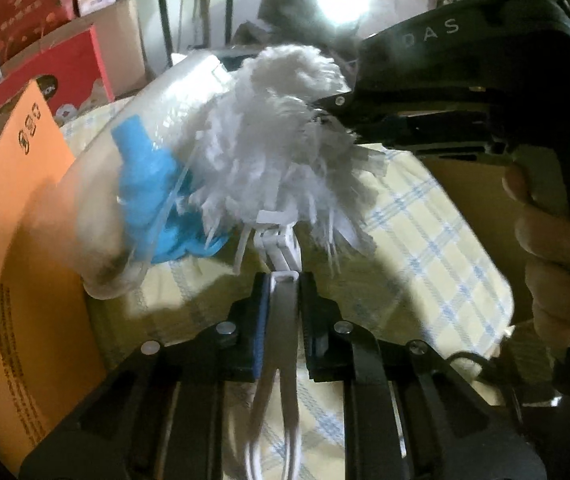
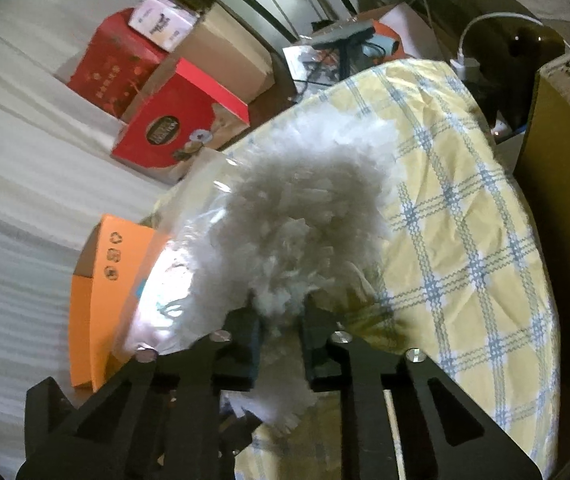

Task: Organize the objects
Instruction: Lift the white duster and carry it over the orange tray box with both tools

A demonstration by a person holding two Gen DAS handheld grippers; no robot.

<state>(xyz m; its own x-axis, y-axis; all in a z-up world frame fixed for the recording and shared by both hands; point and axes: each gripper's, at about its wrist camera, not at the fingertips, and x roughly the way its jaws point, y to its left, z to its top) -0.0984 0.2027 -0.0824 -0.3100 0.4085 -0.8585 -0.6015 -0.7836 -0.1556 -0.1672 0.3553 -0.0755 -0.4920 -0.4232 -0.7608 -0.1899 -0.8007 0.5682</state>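
Above the yellow checked cloth (image 1: 425,240), a white fluffy duster (image 1: 281,140) hangs between both tools: the left gripper (image 1: 283,280) has its fingers pressed together on the duster's white plastic handle (image 1: 281,248), while the right gripper (image 2: 281,312) pinches the fluffy head (image 2: 297,232) itself from the far end. Left of the duster, touching its fibres, a clear plastic bag (image 1: 173,120) lies tilted with its open side toward the fluff; inside it sits a blue item (image 1: 149,184) whose kind cannot be told through the wrinkled film. Beyond the bag, at the cloth's left edge, stands an orange cardboard box (image 1: 17,240); the right wrist view shows its top flap open, though its contents are hidden. Farther from the cloth, stacked against the pale wall, are red boxes (image 2: 173,120) and a brown carton (image 2: 225,56). To the right of the duster the cloth lies bare out to its rounded edge, where a tall brown panel (image 2: 557,160) rises. Only the left wrist view shows the handle, the blue item and the person's right hand (image 1: 545,248) wrapped around the black tool body; only the right wrist view shows the cluttered cables and a white plug (image 2: 465,66) past the cloth's far edge.
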